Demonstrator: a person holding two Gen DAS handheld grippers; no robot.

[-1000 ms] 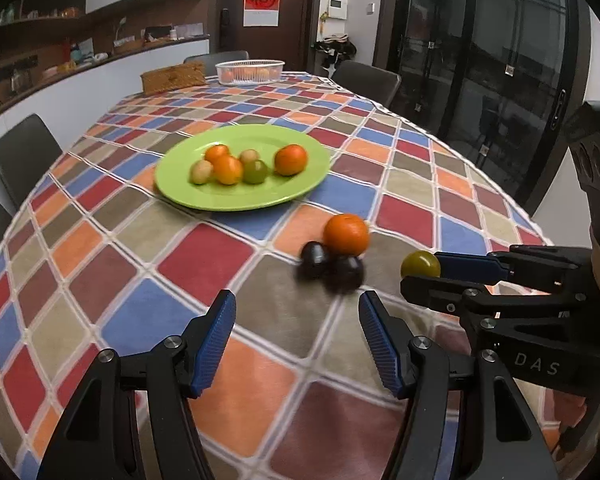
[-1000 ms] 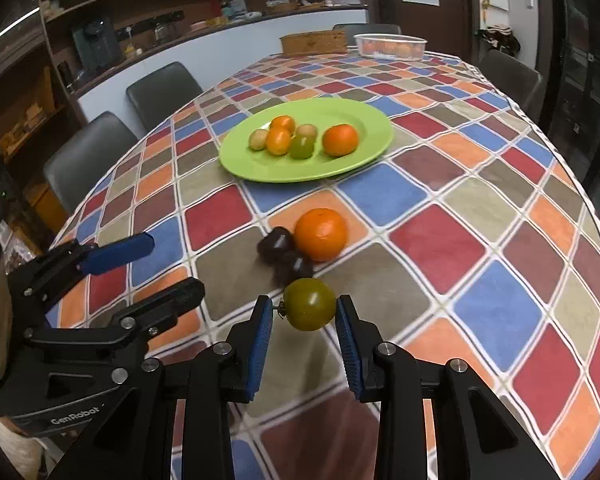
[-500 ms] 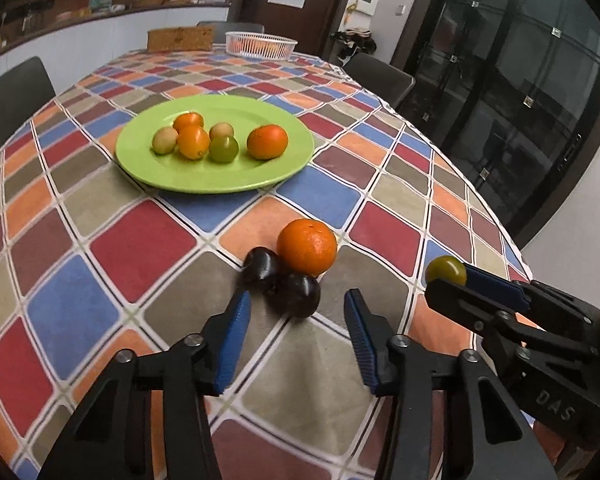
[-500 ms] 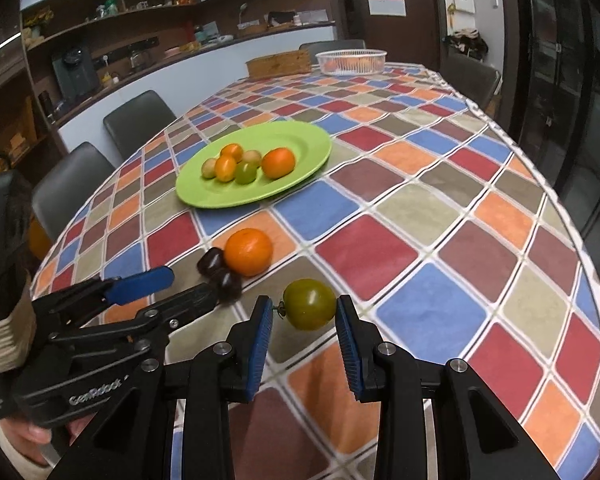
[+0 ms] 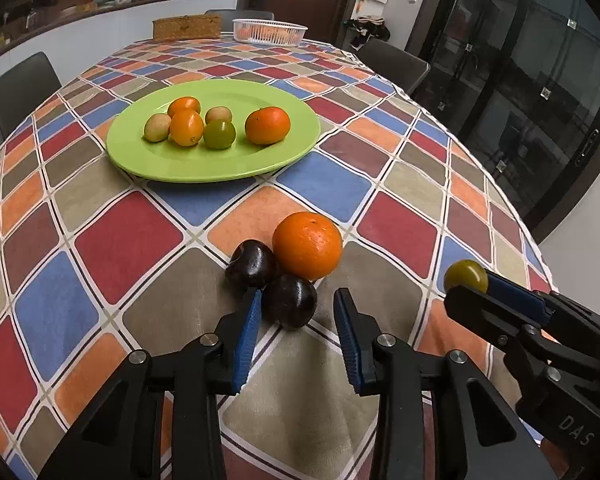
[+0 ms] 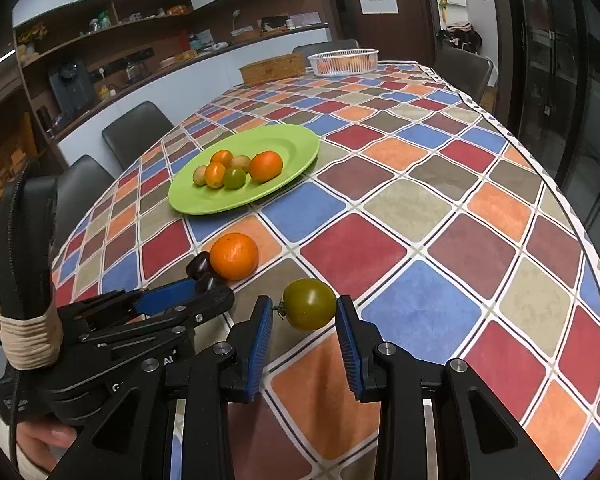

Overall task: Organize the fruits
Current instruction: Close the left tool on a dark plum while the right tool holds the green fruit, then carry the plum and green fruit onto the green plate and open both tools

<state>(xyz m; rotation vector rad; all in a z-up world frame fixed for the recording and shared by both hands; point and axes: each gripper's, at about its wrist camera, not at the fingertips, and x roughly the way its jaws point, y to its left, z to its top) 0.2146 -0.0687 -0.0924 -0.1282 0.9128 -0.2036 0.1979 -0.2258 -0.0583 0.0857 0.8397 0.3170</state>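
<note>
- The right gripper (image 6: 303,322) is seen at the bottom centre of the right wrist view, clenched on a green tomato (image 6: 309,304), which is pinched between its blue pads and held clear of the desk (image 6: 420,312).
- In the left wrist view the same tomato (image 5: 465,276) is seen at the right edge of the frame, at the tip of the right gripper (image 5: 474,290).
- The left gripper (image 5: 296,320) is seen at the bottom centre of its own view with its jaws spread and nothing held — the near dark plum (image 5: 290,299) lies between the fingertips, just beside the left pad; whether the pad touches it cannot be told.
- A second dark plum (image 5: 252,263) lies just above and to the left of the first, and a large orange (image 5: 307,245) sits against both, slightly above the centre of the frame.
- A green plate (image 5: 220,168) is seen in the upper left of the left wrist view, well apart from the loose fruit, on the checked tablecloth (image 5: 120,236).
- On the plate six fruits are gathered: two small orange ones, two pale ones, a small green tomato (image 5: 219,134) and a mandarin (image 5: 267,125) to the right of the cluster.
- At the far end of the desk — top centre of the frame — a white basket (image 5: 269,32) and a wicker box (image 5: 187,28) are seen.
</note>
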